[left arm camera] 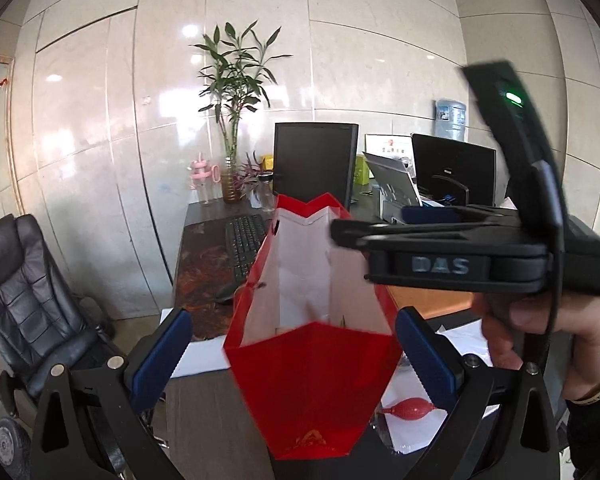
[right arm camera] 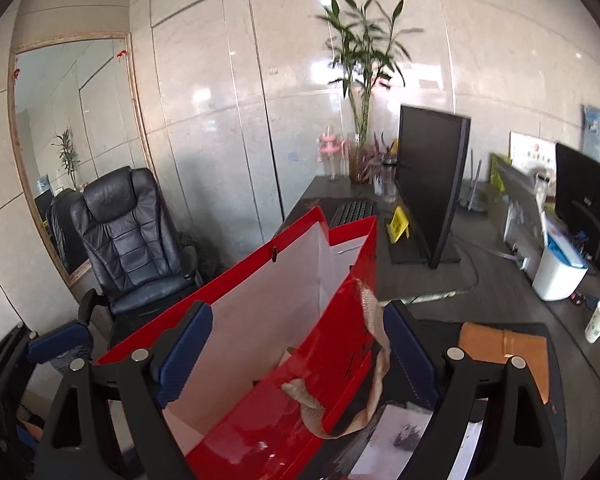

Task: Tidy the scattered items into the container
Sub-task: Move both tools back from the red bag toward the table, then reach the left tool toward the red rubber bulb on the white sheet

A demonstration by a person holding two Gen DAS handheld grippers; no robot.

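Observation:
A red paper bag (left arm camera: pixel 312 380) with a white inside stands open on the desk, in front of my left gripper (left arm camera: pixel 296 360), whose blue-padded fingers are spread wide on either side of it without touching. My right gripper (right arm camera: pixel 296 352) is open over the bag (right arm camera: pixel 284 320), its left finger inside the mouth and its right finger outside the near wall, by the tan ribbon handle (right arm camera: pixel 374 332). In the left wrist view the right gripper's body (left arm camera: pixel 460 256) reaches over the bag from the right. A red air-blower bulb (left arm camera: pixel 410 407) lies on white paper beside the bag.
Two black monitors (left arm camera: pixel 314 160) (left arm camera: pixel 454 168), a keyboard (left arm camera: pixel 244 244), a bamboo plant in a vase (left arm camera: pixel 236 120) and a pink bottle stand behind. A black office chair (right arm camera: pixel 132 236) sits left of the desk. A brown notebook (right arm camera: pixel 508 352), paper cup (right arm camera: pixel 599 320) and white box (right arm camera: pixel 558 276) lie right.

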